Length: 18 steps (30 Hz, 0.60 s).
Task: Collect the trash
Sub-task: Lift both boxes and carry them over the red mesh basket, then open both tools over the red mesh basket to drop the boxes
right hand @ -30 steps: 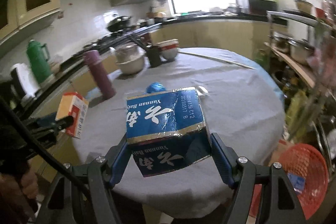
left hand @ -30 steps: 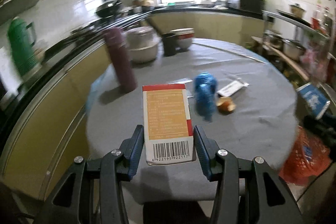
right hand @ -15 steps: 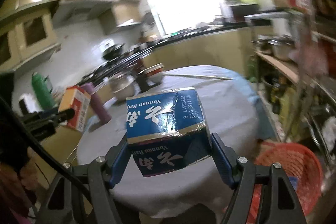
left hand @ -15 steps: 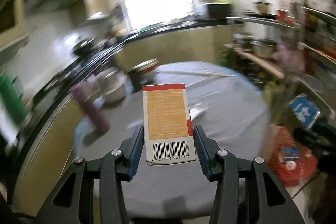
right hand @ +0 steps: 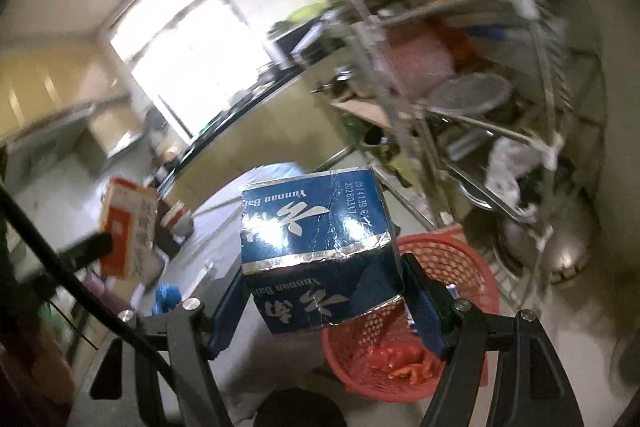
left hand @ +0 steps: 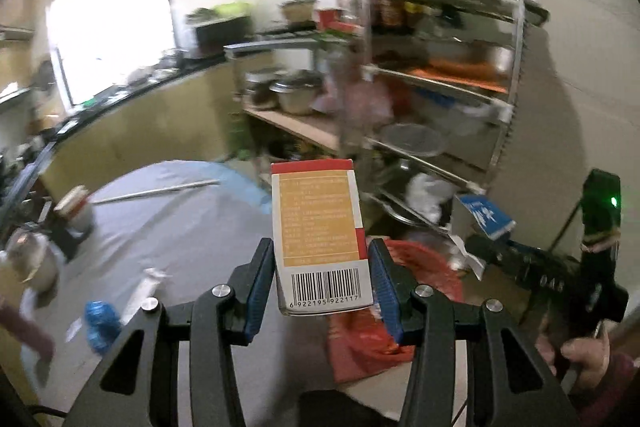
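My left hand-held gripper (left hand: 322, 283) pinches the orange carton (left hand: 320, 235); my right hand-held gripper (right hand: 320, 301) pinches the blue box (right hand: 316, 247). I should centre each above the red basket (right hand: 452, 263) beside the surface (left hand: 180, 227), then let go.

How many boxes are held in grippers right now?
2. The orange-and-white box is clamped in the left gripper; the blue box is clamped in the right gripper, above the red basket. None seen elsewhere, though blur may hide some.
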Each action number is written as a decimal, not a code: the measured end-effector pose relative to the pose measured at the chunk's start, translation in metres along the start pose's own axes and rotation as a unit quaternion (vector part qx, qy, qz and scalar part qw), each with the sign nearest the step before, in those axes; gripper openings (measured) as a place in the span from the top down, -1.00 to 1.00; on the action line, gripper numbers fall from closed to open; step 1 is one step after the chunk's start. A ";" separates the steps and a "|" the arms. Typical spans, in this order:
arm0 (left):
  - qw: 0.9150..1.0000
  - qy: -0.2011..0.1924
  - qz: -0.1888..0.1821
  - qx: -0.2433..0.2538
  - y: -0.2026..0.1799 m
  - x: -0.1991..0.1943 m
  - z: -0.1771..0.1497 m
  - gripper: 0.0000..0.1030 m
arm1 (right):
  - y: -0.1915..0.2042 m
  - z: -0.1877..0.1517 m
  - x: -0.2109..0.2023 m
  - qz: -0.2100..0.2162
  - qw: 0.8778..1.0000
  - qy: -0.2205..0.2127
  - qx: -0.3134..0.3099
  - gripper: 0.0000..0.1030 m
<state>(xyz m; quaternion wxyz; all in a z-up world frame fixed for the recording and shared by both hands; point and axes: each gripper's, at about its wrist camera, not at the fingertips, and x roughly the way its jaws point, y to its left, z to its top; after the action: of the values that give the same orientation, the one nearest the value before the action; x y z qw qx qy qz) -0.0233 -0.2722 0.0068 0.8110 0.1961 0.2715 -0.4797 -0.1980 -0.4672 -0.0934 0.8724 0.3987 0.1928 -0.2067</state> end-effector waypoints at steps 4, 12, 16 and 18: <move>0.998 0.053 -0.043 -0.018 -0.004 0.044 -0.011 0.04 | -0.027 -0.004 0.016 0.023 0.996 0.030 0.078 -0.46; 0.986 0.133 -0.097 -0.030 -0.018 0.110 -0.039 0.03 | -0.073 -0.028 0.054 0.042 0.973 0.086 0.208 -0.46; 0.979 0.164 -0.121 -0.030 -0.027 0.134 -0.049 0.02 | -0.088 -0.040 0.068 0.045 0.959 0.099 0.260 -0.49; 0.976 0.177 -0.123 -0.018 -0.035 0.143 -0.052 -0.03 | -0.095 -0.044 0.070 0.040 0.951 0.105 0.287 -0.50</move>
<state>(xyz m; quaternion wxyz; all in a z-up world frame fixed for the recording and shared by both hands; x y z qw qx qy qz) -0.0110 -0.3542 -0.1257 0.6884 0.2281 0.4415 -0.5282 -0.1957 -0.5044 -0.2141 0.7035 0.6593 0.1992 -0.1753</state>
